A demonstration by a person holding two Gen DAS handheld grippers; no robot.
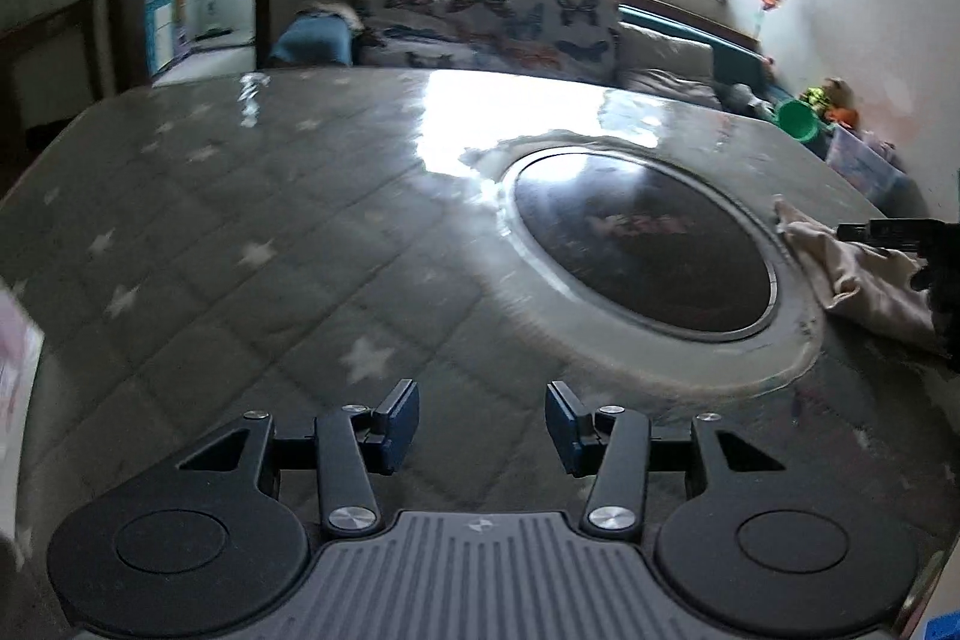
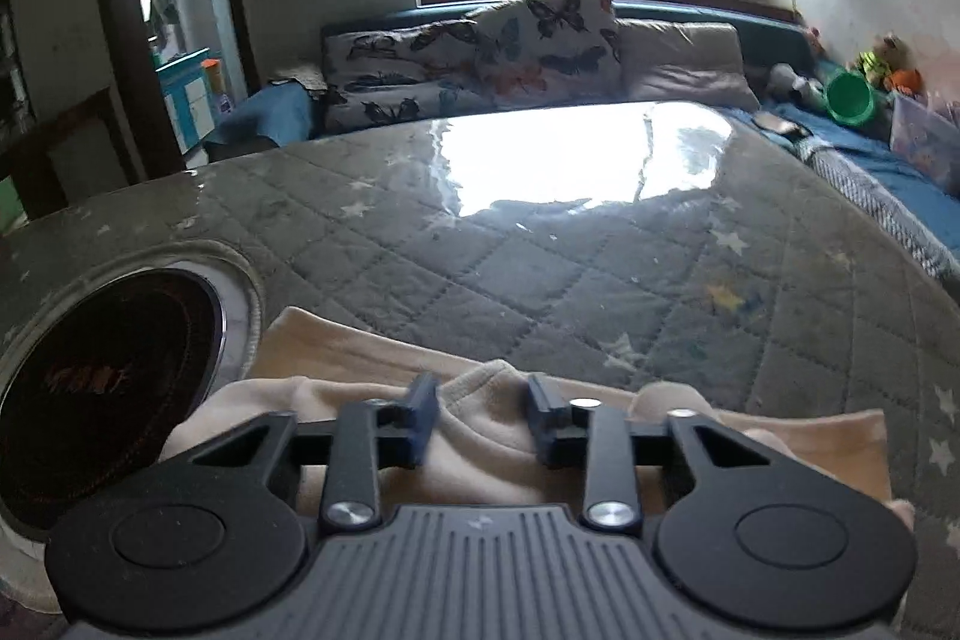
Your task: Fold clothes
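Observation:
A beige garment (image 2: 480,436) lies rumpled on the grey quilted star-print table cover (image 2: 540,280), right of a round dark inset. My right gripper (image 2: 483,415) is open just above the garment, a raised fold of cloth lying between its jaws. In the left wrist view the same garment (image 1: 864,274) shows at the far right, with the right gripper's black tip (image 1: 870,231) over it. My left gripper (image 1: 482,427) is open and empty over bare cover, well left of the garment.
A round dark glass inset (image 1: 642,250) with a metal rim sits in the table; it also shows in the right wrist view (image 2: 102,382). Behind the table is a sofa with butterfly cushions (image 2: 480,52), a green bucket (image 2: 849,97) and toys at the right.

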